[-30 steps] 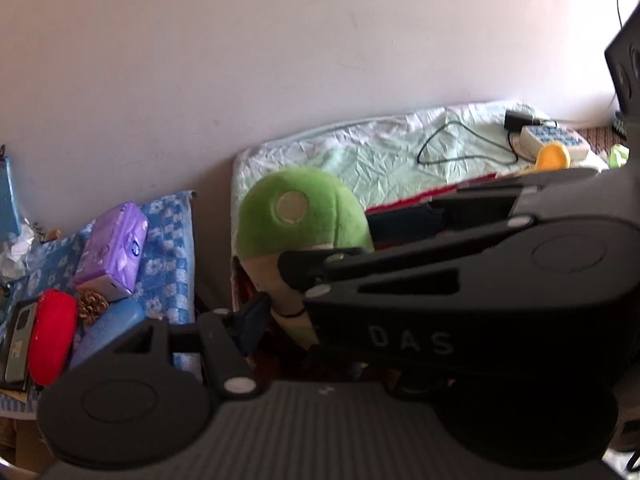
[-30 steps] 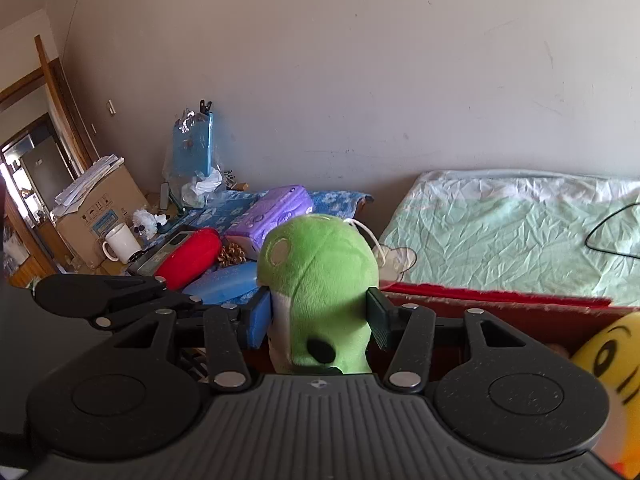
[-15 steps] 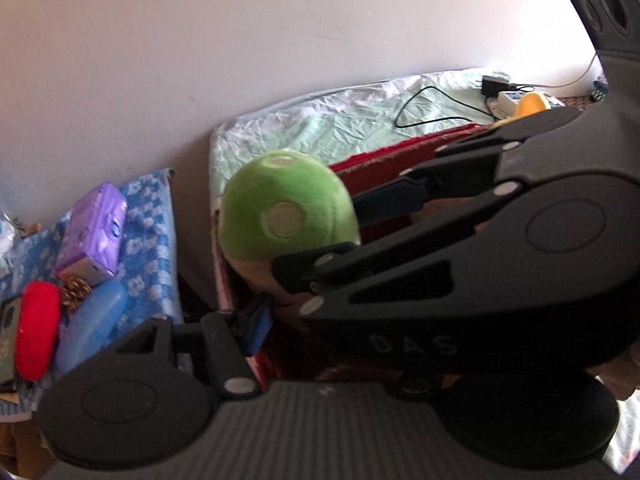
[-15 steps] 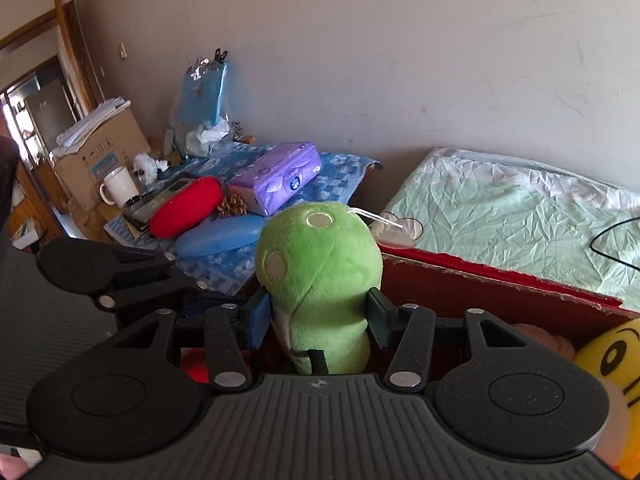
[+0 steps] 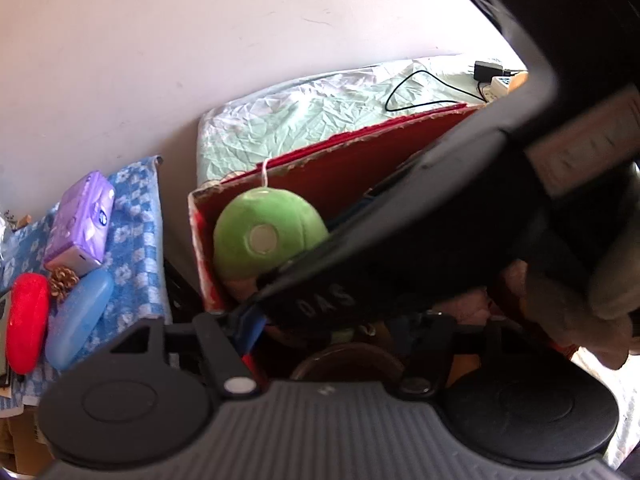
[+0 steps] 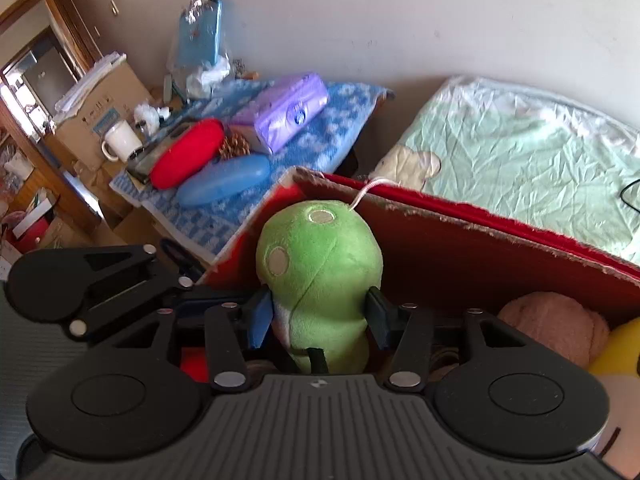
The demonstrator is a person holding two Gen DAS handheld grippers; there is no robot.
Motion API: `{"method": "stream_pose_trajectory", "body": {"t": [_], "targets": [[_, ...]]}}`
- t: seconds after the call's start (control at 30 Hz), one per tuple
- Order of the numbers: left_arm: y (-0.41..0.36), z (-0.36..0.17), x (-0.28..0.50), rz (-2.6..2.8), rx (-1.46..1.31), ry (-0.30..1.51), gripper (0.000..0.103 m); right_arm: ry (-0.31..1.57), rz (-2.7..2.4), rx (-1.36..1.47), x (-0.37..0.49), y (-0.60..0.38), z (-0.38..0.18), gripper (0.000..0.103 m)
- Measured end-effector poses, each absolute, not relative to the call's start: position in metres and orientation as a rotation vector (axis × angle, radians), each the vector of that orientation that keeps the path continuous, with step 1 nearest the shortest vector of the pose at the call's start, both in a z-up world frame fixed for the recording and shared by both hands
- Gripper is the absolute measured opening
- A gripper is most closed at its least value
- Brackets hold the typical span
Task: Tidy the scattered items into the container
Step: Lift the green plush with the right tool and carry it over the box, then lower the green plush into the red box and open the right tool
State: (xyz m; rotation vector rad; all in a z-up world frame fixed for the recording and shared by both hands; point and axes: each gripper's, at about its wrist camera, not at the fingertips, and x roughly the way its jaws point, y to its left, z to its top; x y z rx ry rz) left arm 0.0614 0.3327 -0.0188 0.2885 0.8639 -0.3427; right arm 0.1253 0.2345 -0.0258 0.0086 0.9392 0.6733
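My right gripper [image 6: 320,318] is shut on a green plush toy [image 6: 320,272] and holds it upright inside the near left corner of a red cardboard box [image 6: 460,248]. The toy also shows in the left wrist view [image 5: 264,236], inside the box [image 5: 360,168], partly hidden by the right gripper's black body. My left gripper [image 5: 340,332] hangs over the box just left of the right one; its jaws stand apart with nothing between them. A pink plush [image 6: 556,324] and a yellow plush [image 6: 620,352] lie in the box.
A blue patterned cloth [image 6: 332,120] to the left carries a purple tissue pack [image 6: 288,110], a red case [image 6: 186,152], a blue case [image 6: 224,178] and a pine cone [image 6: 234,146]. A white mug [image 6: 120,142] stands on a carton. A green-sheeted bed [image 6: 520,148] lies behind the box.
My right gripper has carried the green plush down from above the box rim into the box's corner. Both cameras now look more steeply down into the box.
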Motion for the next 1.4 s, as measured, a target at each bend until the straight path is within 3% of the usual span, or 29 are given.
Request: {"method": "stream_pose_trajectory", "body": {"t": [0.2, 0.5, 0.63, 0.77, 1.17, 1.27, 1.4], "targets": [[0.331, -0.022, 0.063, -0.332, 0.281, 0.862, 0.075, 0.925, 0.666, 0.024, 0.124, 0.232, -0.026, 0.058], [0.329, -0.014, 0.061, -0.316, 0.227, 0.862, 0.074, 0.875, 0.651, 0.117, 0.122, 0.217, -0.008, 0.069], [0.335, -0.004, 0.053, -0.314, 0.189, 0.832, 0.074, 0.853, 0.643, 0.207, 0.117, 0.202, 0.000, 0.067], [0.334, -0.006, 0.055, -0.306, 0.191, 0.846, 0.064, 0.835, 0.614, 0.250, 0.109, 0.189, 0.004, 0.054], [0.334, -0.010, 0.060, -0.241, 0.178, 0.877, 0.064, 0.773, 0.495, 0.267, 0.075, 0.156, 0.009, 0.053], [0.333, -0.008, 0.056, -0.233, 0.181, 0.871, 0.064, 0.787, 0.497, 0.231, 0.081, 0.166, 0.004, 0.046], [0.338, -0.002, 0.049, -0.251, 0.159, 0.855, 0.064, 0.759, 0.501, 0.223, 0.080, 0.170, 0.008, 0.046]]}}
